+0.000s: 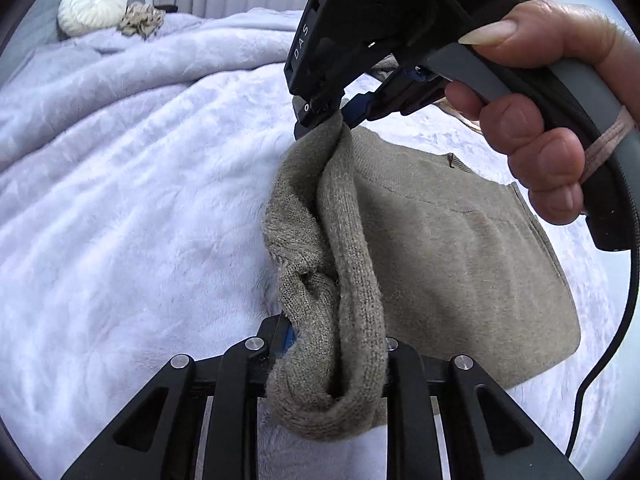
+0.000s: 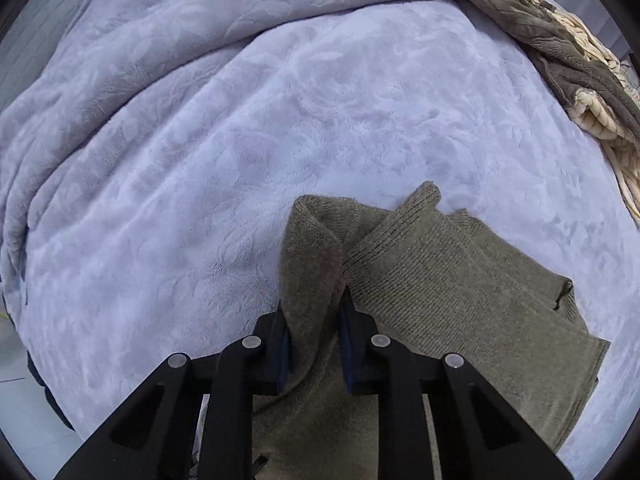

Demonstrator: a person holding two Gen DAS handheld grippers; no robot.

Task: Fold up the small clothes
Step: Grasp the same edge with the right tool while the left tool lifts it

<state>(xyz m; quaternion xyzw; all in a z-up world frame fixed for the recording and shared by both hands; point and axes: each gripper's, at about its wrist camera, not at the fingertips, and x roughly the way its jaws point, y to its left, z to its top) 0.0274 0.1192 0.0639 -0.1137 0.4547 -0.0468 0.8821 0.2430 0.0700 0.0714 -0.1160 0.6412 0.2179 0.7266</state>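
Note:
An olive-green knit garment (image 1: 460, 248) lies partly folded on a lavender plush blanket (image 1: 140, 200). In the left wrist view my left gripper (image 1: 332, 344) is shut on a bunched edge of the knit, which drapes over its jaws. Farther along the same raised edge, my right gripper (image 1: 340, 118) pinches the fabric, held by a person's hand (image 1: 540, 128). The right wrist view looks steeply down: my right gripper (image 2: 314, 312) is shut on an upright fold of the garment (image 2: 440, 300), and the rest lies flat to the right.
The blanket (image 2: 240, 140) covers the whole bed and bunches in ridges at the far side. A round white cushion (image 1: 94, 2) and a spotted fabric item (image 1: 142, 20) sit at the far left. A grey-brown throw (image 2: 540, 28) and a cream chunky knit (image 2: 600, 120) lie at the right edge.

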